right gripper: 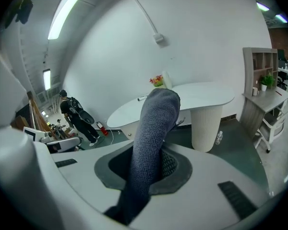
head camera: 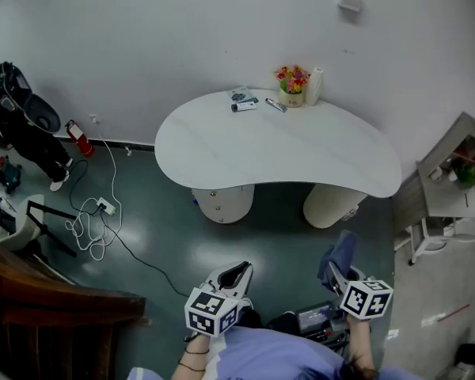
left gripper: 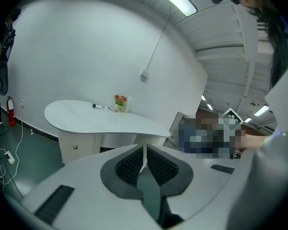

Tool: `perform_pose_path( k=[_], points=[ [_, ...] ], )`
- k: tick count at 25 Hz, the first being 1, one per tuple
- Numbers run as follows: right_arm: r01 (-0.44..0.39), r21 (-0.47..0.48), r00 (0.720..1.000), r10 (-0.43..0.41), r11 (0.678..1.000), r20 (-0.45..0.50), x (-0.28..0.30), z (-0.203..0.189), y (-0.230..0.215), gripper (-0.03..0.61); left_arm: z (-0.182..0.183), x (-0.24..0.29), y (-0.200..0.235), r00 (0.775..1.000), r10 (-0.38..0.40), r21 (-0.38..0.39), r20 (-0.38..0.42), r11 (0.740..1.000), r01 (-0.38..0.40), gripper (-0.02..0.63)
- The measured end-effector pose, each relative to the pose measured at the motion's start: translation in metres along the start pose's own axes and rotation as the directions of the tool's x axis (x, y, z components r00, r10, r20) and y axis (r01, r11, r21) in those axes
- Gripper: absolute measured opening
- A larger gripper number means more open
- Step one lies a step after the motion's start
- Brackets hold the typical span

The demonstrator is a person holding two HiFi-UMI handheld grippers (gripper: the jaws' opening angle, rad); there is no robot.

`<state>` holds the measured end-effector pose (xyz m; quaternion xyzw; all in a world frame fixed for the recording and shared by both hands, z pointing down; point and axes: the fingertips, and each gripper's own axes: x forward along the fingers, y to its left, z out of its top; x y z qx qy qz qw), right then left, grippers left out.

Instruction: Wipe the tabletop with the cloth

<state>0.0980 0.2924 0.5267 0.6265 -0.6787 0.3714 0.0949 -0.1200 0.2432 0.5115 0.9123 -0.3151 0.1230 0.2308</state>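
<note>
A white curved tabletop (head camera: pixel 301 145) stands against the far wall, well ahead of both grippers; it also shows in the left gripper view (left gripper: pixel 81 116) and the right gripper view (right gripper: pixel 201 97). My right gripper (head camera: pixel 336 269) is shut on a blue-grey cloth (right gripper: pixel 151 138) that sticks up from between the jaws; in the head view the cloth (head camera: pixel 340 253) hangs over the gripper's front. My left gripper (head camera: pixel 236 275) is shut with nothing in it, its pads (left gripper: pixel 132 164) pressed together. Both are held low, near the person's body, over the green floor.
On the table's far edge sit a flower pot (head camera: pixel 292 85), a white roll (head camera: pixel 314 85), a pen (head camera: pixel 275 105) and small items (head camera: pixel 243 100). A person (head camera: pixel 16 121), cables (head camera: pixel 91 220) and a red extinguisher (head camera: pixel 77 137) are at left. A shelf unit (head camera: pixel 455 176) is at right.
</note>
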Motion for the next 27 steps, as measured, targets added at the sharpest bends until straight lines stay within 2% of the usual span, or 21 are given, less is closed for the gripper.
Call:
perform_pose_path(
  k=[6, 12, 21, 27],
  points=[
    [-0.013, -0.026, 1.0, 0.013, 1.0, 0.004, -0.01, -0.001, 0.008, 0.071, 0.001, 0.005, -0.025, 0.998, -0.06, 0.032, -0.009, 0.998, 0.06, 0.02],
    [0.004, 0.014, 0.997, -0.005, 1.0, 0.082, -0.025, 0.003, 0.004, 0.071, 0.005, 0.01, -0.046, 0.993, -0.112, 0.104, -0.03, 0.988, 0.114, 0.02],
    [0.003, 0.028, 0.995, -0.006, 1.0, 0.1, -0.026, -0.006, 0.011, 0.071, 0.008, 0.004, -0.044, 0.994, -0.102, 0.133, -0.035, 0.985, 0.106, 0.02],
    [0.001, 0.007, 0.995, -0.001, 1.0, 0.099, -0.016, 0.003, 0.013, 0.071, 0.014, 0.001, -0.03, 0.997, -0.076, 0.12, -0.014, 0.99, 0.078, 0.02]
  ],
)
